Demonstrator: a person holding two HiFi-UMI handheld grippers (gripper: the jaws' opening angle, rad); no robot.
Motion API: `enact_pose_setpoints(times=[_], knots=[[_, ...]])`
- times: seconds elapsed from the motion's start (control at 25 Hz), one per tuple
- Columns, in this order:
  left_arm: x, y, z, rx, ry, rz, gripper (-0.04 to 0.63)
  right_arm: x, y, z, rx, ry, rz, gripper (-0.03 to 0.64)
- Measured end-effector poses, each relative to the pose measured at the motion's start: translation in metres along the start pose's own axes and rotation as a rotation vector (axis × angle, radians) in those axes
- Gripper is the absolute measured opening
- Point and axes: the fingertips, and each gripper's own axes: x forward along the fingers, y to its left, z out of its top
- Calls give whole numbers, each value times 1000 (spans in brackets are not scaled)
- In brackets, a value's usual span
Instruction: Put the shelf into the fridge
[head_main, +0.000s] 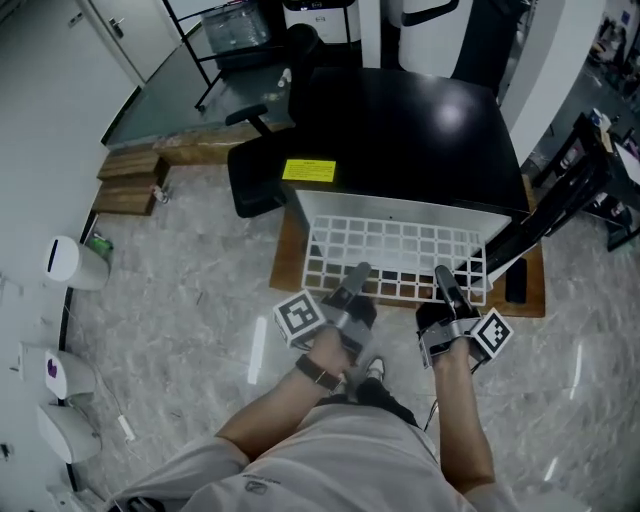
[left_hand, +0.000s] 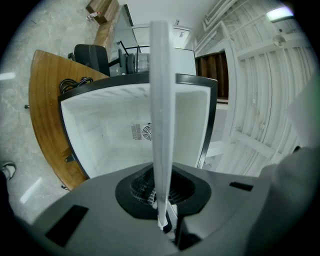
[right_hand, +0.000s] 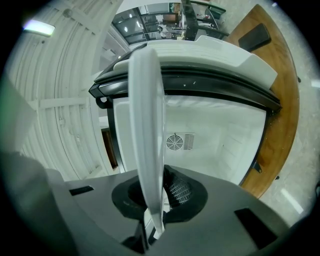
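Wire shelf (head_main: 395, 250) at fridge (head_main: 420, 140) mouth, rear edge at or just inside opening, cannot tell which. Rim away from fridge pinched by left gripper (head_main: 355, 275) and right gripper (head_main: 443, 278). Risks: uneven push skews shelf, corner jams on fridge wall; thin rim slips from pinch — shelf drops.

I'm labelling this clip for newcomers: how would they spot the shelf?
Find the black fridge on the wooden platform. At its open front is the shelf, clamped by the left gripper and right gripper. It alone is a white open grid.
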Motion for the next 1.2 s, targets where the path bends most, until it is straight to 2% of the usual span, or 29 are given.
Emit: enact_pose_setpoints(times=[0.2, 0.48, 0.64, 0.96, 1.08, 1.2], knots=[[-6, 3, 2, -10, -18, 52, 28, 3, 1, -2, 0, 15, 8, 46], [-4, 3, 3, -7, -15, 44, 28, 2, -2, -2, -9, 8, 25, 46], [-1, -5, 3, -29, -24, 2, 28, 8, -3, -3, -11, 17, 32, 46], [23, 0, 20, -13, -36, 22, 28, 33, -3, 11, -12, 11, 13, 46], [22, 10, 23, -12, -44, 55, 28, 36, -3, 13, -14, 4, 11, 46], [28, 11, 27, 19, -46, 48, 27, 41, -3, 16, -17, -3, 13, 46]])
